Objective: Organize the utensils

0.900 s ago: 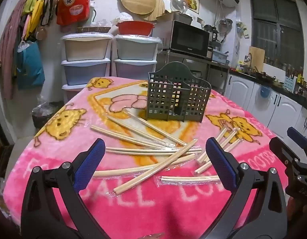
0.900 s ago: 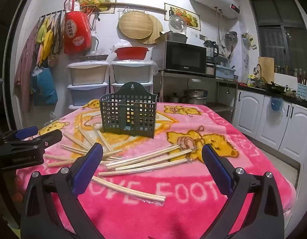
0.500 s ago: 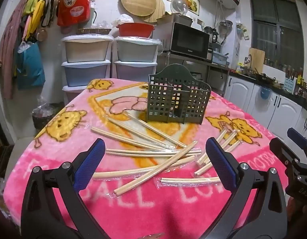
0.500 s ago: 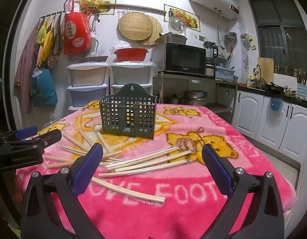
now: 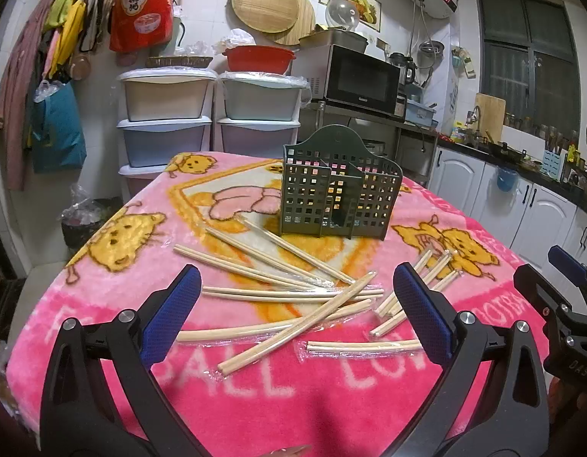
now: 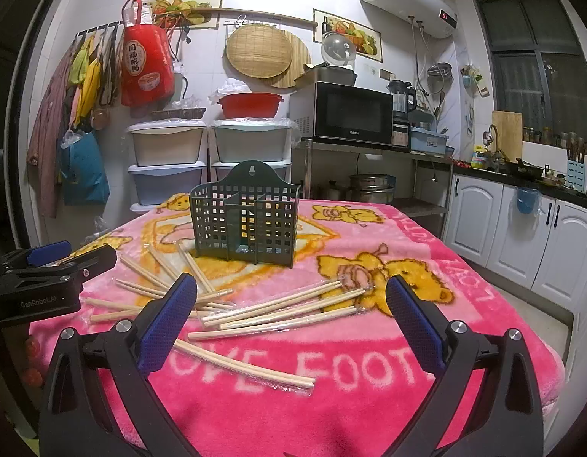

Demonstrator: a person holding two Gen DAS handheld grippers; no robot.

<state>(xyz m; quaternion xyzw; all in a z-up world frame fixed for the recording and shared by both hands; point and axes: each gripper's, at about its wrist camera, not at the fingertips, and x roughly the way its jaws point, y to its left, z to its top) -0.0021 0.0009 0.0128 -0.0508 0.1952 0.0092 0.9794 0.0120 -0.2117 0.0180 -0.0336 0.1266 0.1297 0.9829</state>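
While nothing is shifting from a second ago, the left gripper point(image 5: 293, 312) and right gripper point(image 6: 291, 320) are hovering spread wide, empty, over the scattered chopsticks point(image 5: 293, 316) — sorting is not yet starting — and beyond, the green holder point(image 5: 337, 190) is waiting upright on the pink blanket point(image 5: 255, 392).

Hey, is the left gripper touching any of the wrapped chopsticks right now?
Apart. The left wrist view shows the left gripper open above the chopsticks, its blue pads clear of them.

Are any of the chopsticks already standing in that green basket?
No, the green basket holds no chopsticks; the chopsticks all lie flat on the pink blanket.
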